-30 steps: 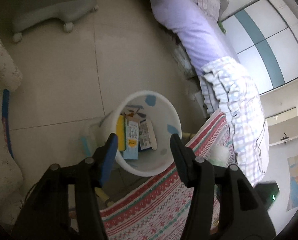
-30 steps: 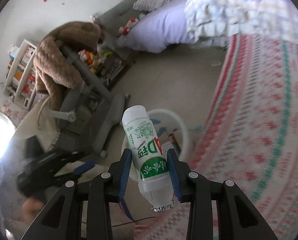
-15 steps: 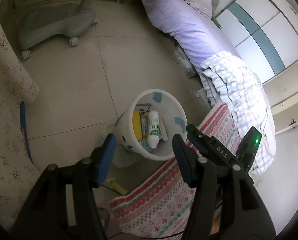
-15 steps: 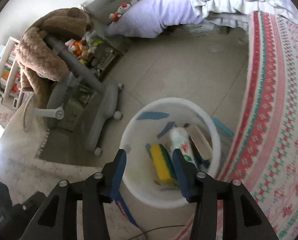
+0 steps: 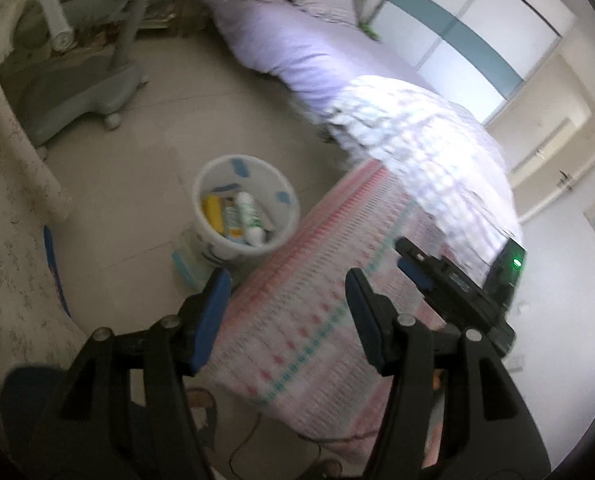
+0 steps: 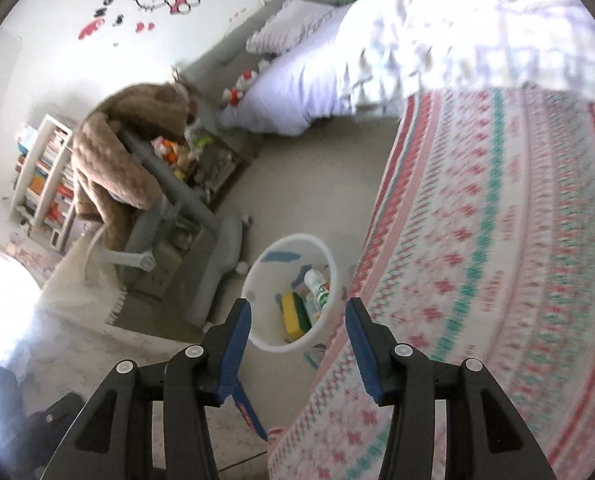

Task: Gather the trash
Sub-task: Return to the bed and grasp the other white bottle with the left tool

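A white round bin [image 5: 265, 178] stands on the tiled floor beside a patterned bedspread. Inside it lie a white bottle with a green label [image 5: 249, 216], a yellow sponge [image 5: 211, 208] and some cartons. My left gripper [image 5: 287, 284] hovers high above the bedspread's edge, open with nothing between its fingers. My right gripper [image 5: 449, 280] shows to its right, over the bedspread. In the right wrist view the same bin [image 6: 265, 280] sits below, with the bottle [image 6: 317, 286] and sponge [image 6: 293, 314] in it. The right gripper [image 6: 297, 312] is open and holds nothing.
The red-and-green patterned bedspread [image 6: 477, 280] fills the right side and hangs next to the bin. A grey wheeled chair base [image 5: 85, 96] stands to the left, and a brown blanket [image 6: 129, 140] is draped over the chair. A bed with purple sheets [image 5: 297, 52] lies beyond.
The right gripper opened and let the bottle go; it now lies in the bin. Both grippers have risen and pulled back, so the bin looks smaller and farther away.
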